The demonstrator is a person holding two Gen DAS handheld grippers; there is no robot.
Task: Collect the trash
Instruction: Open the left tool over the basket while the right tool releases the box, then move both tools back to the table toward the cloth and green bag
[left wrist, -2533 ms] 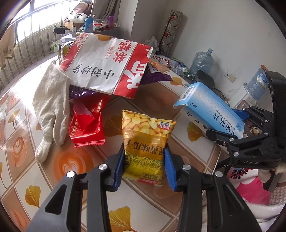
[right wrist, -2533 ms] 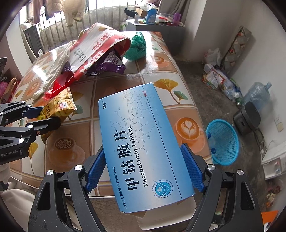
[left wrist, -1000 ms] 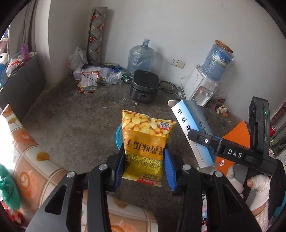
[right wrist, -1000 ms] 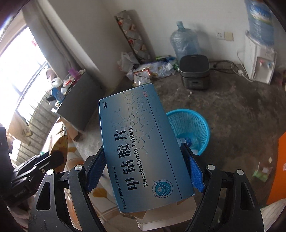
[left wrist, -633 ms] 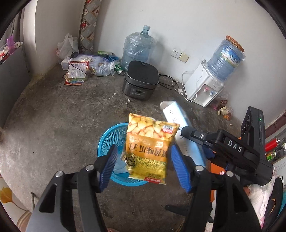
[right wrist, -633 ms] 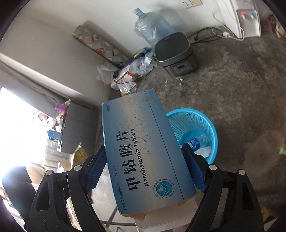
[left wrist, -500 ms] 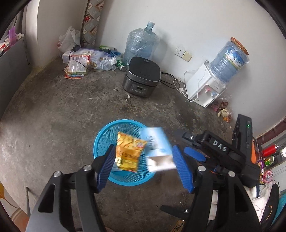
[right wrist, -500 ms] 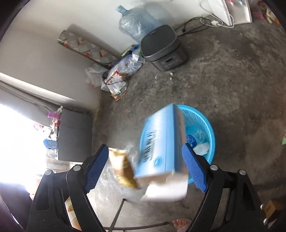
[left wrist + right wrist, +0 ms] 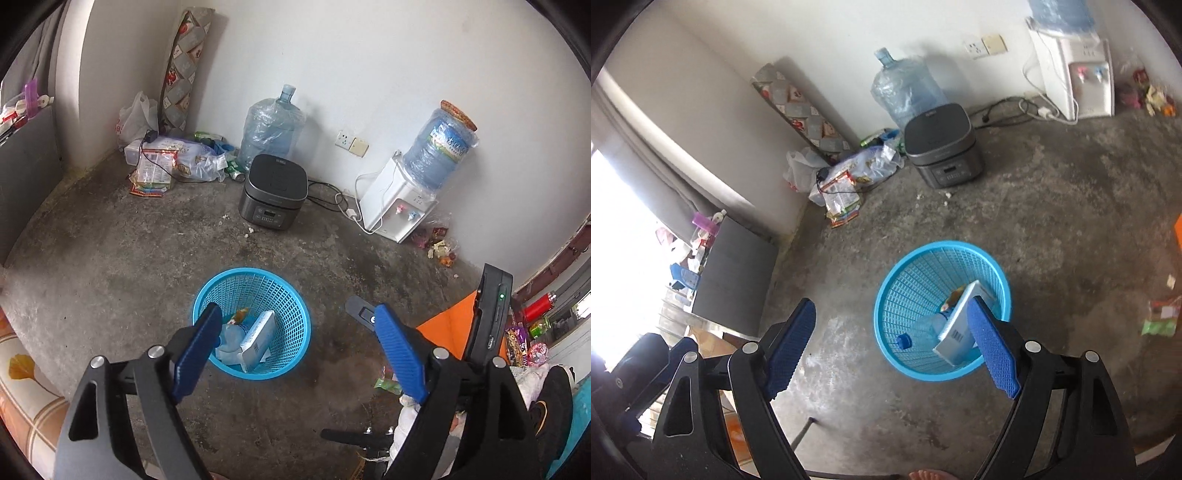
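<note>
Hovering over blue mesh wastebasket [image 9: 295, 334] on concrete floor: left gripper [image 9: 299, 345], jaws just spread wide, nothing between. Right gripper [image 9: 892, 345] likewise gaping, empty. Blue-white tablet box [image 9: 256, 341] leans tilted inside basket, beside plastic bottle [image 9: 921, 330]; yellow snack bag [image 9: 240, 314] partly hidden behind box.

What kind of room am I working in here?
Likely a lived-in room of a home, used partly for kitchen things: a rice cooker and a water dispenser stand on the bare concrete floor by the wall, with a blue waste basket below the grippers.
</note>
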